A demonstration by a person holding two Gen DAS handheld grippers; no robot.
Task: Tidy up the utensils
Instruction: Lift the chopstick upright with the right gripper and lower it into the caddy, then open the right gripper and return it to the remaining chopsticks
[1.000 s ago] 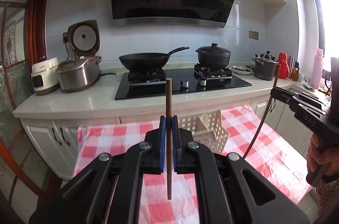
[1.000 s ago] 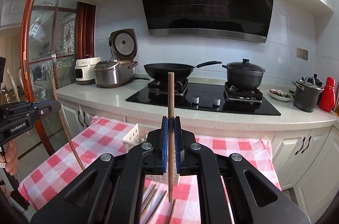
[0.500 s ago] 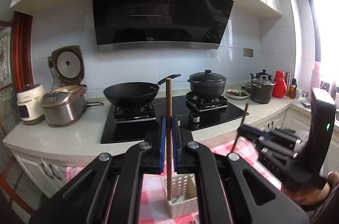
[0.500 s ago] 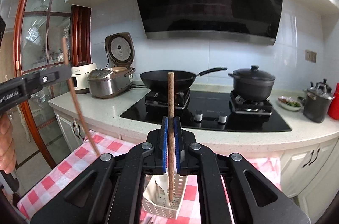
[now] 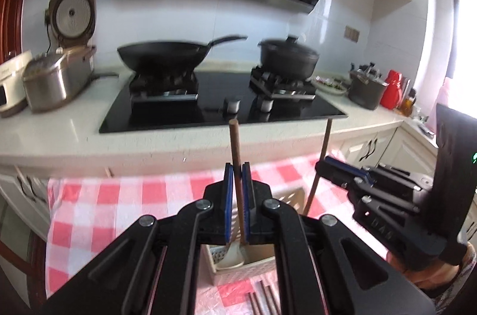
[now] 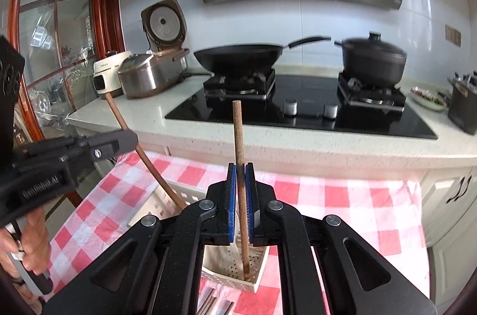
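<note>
Holding both grippers clamped on upright brown wooden chopsticks, I saw right gripper (image 6: 241,181) stick's tip inside cream perforated plastic basket (image 6: 256,279) at 6 o'clock; left gripper (image 5: 237,181) likewise.

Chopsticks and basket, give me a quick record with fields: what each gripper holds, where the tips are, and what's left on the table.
left gripper: shut on a chopstick
right gripper: shut on a chopstick
tips: both down inside the basket
basket contents: white spoon
left on tablecloth: loose chopsticks in front of basket
</note>
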